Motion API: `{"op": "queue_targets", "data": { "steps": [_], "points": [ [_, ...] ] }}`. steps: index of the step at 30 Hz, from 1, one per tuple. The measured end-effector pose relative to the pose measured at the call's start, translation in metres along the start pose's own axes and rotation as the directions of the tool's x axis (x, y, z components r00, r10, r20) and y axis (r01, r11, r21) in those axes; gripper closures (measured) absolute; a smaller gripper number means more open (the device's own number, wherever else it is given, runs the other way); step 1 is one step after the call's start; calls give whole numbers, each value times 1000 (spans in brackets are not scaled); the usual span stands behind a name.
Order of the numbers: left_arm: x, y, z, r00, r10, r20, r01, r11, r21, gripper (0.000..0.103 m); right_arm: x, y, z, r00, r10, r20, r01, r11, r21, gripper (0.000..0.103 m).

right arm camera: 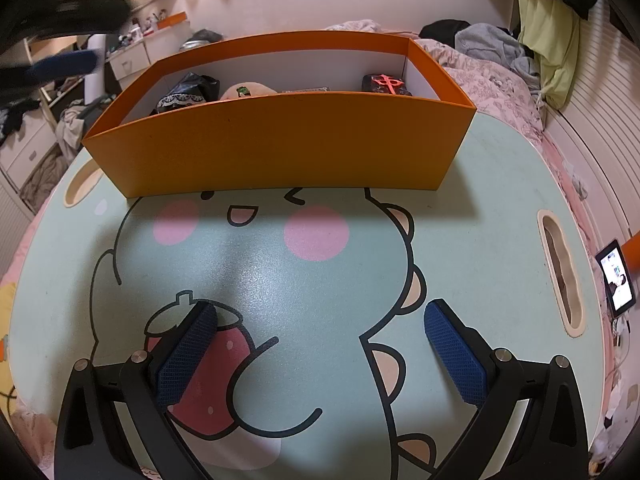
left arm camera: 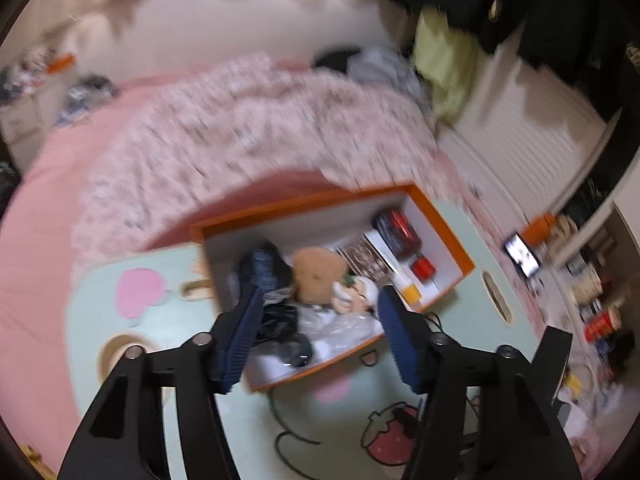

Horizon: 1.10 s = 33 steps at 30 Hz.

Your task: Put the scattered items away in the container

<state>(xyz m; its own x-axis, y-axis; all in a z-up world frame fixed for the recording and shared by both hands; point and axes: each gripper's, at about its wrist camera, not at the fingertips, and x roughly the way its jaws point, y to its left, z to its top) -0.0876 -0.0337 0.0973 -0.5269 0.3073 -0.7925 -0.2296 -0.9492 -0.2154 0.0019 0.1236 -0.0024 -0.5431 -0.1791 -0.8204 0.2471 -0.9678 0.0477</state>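
The orange box stands on the mint cartoon table. It holds a tan plush toy, a red-and-black tin, a small red item, a black bag and clear plastic. My left gripper hovers over the box's near end, jaws apart, with no item pressed between the pads; this view is blurred. In the right wrist view the box sits at the table's far side, and the left gripper is a blur at the top left. My right gripper is open over the bare table.
The table rests on a bed with a pink sheet and a floral quilt. A lit tablet lies off the table's right edge, beside a handle slot. Clothes pile up behind the box.
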Motion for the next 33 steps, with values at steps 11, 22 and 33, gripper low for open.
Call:
{"op": "queue_targets", "data": {
  "steps": [11, 22, 33],
  "points": [
    [74, -28, 34, 983, 80, -165, -78, 997, 17, 55, 3, -4, 0, 1000, 3, 1, -3, 1000, 0, 0],
    [115, -22, 33, 956, 187, -226, -170, 981, 94, 52, 5, -2, 1, 1000, 1, 1, -1, 1000, 1, 0],
    [100, -4, 36, 984, 26, -174, -30, 999, -19, 58, -1, 2, 3, 1000, 3, 0, -3, 1000, 2, 0]
  ]
}}
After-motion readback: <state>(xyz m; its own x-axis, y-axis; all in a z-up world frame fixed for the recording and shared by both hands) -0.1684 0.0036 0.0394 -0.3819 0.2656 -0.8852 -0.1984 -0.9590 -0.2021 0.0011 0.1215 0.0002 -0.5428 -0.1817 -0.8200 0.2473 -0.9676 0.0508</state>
